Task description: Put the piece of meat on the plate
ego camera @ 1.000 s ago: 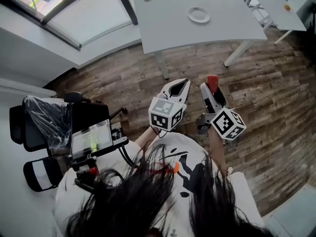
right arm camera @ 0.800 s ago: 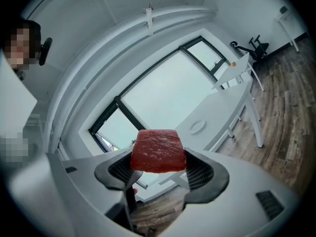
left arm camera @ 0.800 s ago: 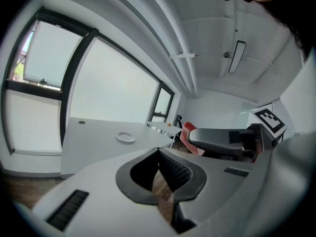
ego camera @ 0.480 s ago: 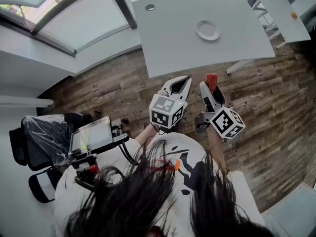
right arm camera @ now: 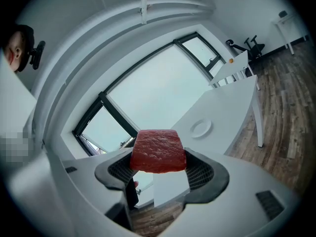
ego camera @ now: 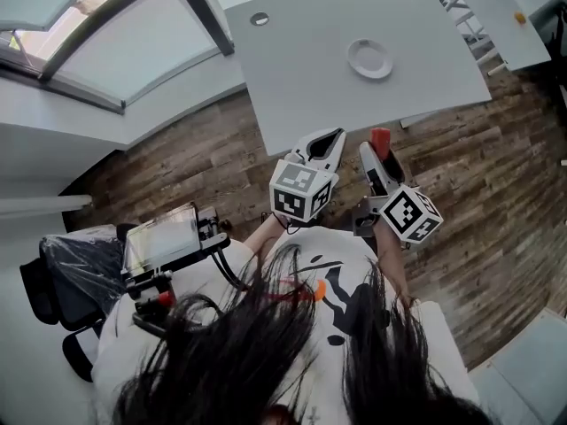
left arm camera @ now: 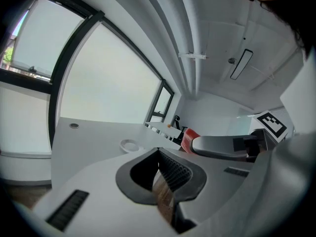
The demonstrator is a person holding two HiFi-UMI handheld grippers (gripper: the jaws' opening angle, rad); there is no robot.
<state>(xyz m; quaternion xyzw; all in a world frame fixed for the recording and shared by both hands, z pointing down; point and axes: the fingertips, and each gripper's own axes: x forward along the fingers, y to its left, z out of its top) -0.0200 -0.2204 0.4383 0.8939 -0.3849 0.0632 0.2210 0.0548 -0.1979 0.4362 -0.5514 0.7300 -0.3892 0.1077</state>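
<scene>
Right hand-held gripper (right arm camera: 159,171) was clamped on the piece of meat (right arm camera: 158,151), pads on its two short ends. The red slab's long axis ran jaw to jaw, roughly level, broad face toward the camera. Left hand-held gripper (left arm camera: 159,154) was closed on nothing, probably idle. Both hung over the wood floor (ego camera: 177,153), short of the table (ego camera: 301,69). The plate (ego camera: 370,58) lay well ahead; judged a carrying posture.
</scene>
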